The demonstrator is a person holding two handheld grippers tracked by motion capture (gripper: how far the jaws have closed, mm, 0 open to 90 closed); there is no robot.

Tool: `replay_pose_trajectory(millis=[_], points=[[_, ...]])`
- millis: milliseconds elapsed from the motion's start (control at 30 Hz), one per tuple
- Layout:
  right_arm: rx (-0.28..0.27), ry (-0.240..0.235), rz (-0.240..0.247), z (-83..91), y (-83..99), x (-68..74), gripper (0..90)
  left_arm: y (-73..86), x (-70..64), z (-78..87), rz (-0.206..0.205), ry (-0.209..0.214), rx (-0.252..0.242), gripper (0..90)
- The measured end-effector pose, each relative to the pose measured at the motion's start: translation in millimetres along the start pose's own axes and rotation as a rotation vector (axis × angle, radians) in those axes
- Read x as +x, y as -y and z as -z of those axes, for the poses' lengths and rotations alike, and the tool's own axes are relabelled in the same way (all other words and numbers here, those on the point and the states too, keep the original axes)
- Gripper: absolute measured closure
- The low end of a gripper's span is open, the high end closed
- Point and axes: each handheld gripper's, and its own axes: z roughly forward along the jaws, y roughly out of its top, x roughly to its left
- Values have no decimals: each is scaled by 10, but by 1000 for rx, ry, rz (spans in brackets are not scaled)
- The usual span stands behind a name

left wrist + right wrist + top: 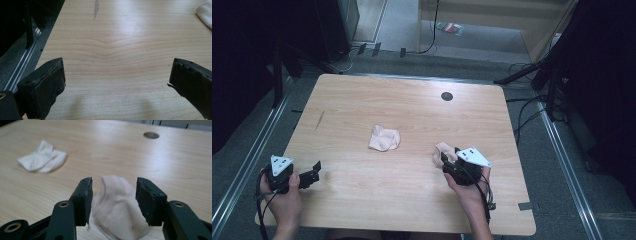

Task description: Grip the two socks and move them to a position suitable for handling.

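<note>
The near sock (117, 212) lies between the jaws of the right gripper (113, 195), which are spread to either side of it; whether the pads already touch the fabric cannot be told. No grip is yet closed, so the pick-up is judged to be at its approach stage. In the high view this sock (442, 150) is seen at the tip of the right gripper (446, 159), on the table's right half. The second sock (384, 138) is left crumpled near the table's middle, well apart from both grippers. The left gripper (314, 172) is held with its jaws wide apart over bare wood near the left edge, gripping nothing.

Both socks are of soft, pale pink knit, finely ribbed, bunched into loose rounded heaps. The table (362, 100) is of light wood grain, smooth and faintly glossy, with rounded corners and a dark round hole (446, 96) near its far edge. The jaw pads are black, with worn, frayed edges.
</note>
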Motion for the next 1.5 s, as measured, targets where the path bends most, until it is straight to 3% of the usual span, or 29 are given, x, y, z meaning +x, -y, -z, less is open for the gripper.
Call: replay_pose_trajectory(millis=[67,233,333,533,567,600,733,800,1000,1167,1400,1500], points=[[38,7,36,-96,63,42,479,0,-3,-4,-3,2,-1,2],[108,7,36,-243,168,50,454,-4,8,-12,10,1,5,2],[145,5,60,-312,226,72,448,-12,3,-31,3,-5,25,2],[216,58,57,-429,309,65,539,-20,-5,-45,-5,-12,41,2],[211,60,53,-425,314,65,594,-26,-7,-39,-6,-13,44,2],[203,87,44,-416,319,59,732,-35,-18,-29,0,-6,37,2],[192,106,25,-396,322,35,819,-56,-70,-16,-21,-1,23,2],[158,137,14,-328,289,14,830,-69,-141,-6,-67,-5,16,2],[90,140,-23,-109,144,33,831,-121,-271,46,-79,40,-9,2],[53,131,-48,93,48,134,830,-145,-431,106,-98,100,-22,2],[16,109,-21,303,-9,360,828,-182,-719,203,-135,188,-47,2],[13,94,-27,330,-14,411,828,-187,-778,226,-144,210,-49,2]])
